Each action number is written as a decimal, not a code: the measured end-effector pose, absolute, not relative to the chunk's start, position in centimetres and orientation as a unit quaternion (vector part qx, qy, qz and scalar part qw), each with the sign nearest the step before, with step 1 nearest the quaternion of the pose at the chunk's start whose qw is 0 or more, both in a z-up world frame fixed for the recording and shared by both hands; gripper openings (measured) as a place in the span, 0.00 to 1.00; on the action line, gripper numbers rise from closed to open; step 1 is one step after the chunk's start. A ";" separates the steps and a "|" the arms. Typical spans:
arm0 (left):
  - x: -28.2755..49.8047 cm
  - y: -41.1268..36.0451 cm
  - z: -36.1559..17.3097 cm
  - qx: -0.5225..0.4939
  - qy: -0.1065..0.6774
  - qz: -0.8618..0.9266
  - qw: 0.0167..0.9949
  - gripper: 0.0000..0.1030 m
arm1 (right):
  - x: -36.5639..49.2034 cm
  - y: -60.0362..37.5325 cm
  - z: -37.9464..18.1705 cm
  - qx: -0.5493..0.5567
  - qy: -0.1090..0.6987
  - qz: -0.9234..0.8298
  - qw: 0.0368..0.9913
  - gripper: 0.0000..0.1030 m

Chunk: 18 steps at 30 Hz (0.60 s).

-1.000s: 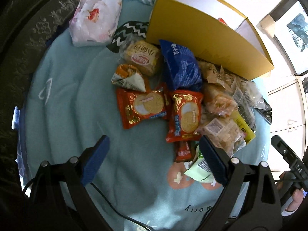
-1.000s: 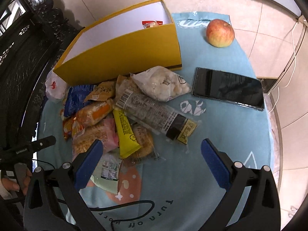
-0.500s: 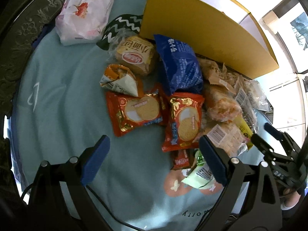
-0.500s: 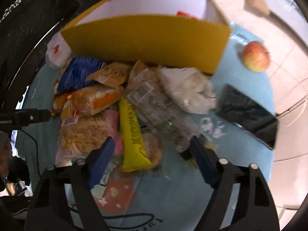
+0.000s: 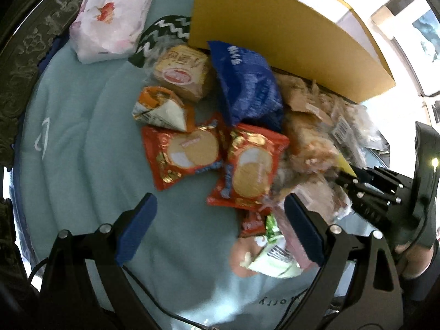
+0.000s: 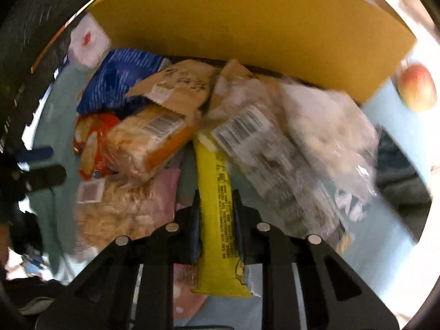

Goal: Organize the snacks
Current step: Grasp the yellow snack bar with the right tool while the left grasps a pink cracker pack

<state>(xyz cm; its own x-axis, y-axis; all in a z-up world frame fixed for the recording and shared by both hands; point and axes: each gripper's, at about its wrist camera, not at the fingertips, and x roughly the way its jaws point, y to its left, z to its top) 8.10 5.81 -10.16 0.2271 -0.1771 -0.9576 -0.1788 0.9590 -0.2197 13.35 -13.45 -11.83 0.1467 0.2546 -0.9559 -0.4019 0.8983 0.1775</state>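
right gripper (image 6: 216, 214) is clamped on the yellow snack bar (image 6: 220, 220) mid-length, looks light and crinkly-slick so gripping the middle seems smart

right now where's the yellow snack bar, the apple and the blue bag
yellow snack bar (image 6: 217, 206), right wrist view, middle of wrapper
apple (image 6: 418, 88), right wrist view, centre of fruit
blue bag (image 5: 247, 82), left wrist view, middle of front

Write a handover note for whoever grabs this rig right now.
Right gripper: shut on the long yellow snack bar wrapper, not yet lifted clear of the pile.
Left gripper: open, empty, above the teal cloth beside two red foil biscuit packets.
Yellow cardboard box stands behind the pile; its inside is not visible.
Left: box the bar, then the remaining packets.
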 end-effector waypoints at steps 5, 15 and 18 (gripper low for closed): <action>7.0 3.1 -9.0 -0.114 0.617 -0.047 0.777 0.92 | 11.8 -16.6 -9.2 0.021 0.613 0.232 0.755 0.20; 6.5 -3.8 -8.6 -0.046 0.589 -0.150 0.793 0.92 | 8.2 -21.0 -8.3 0.074 0.609 0.222 0.758 0.20; 7.4 -5.3 -9.7 -0.015 0.590 -0.174 0.788 0.87 | 7.8 -21.3 -9.2 0.074 0.617 0.217 0.753 0.21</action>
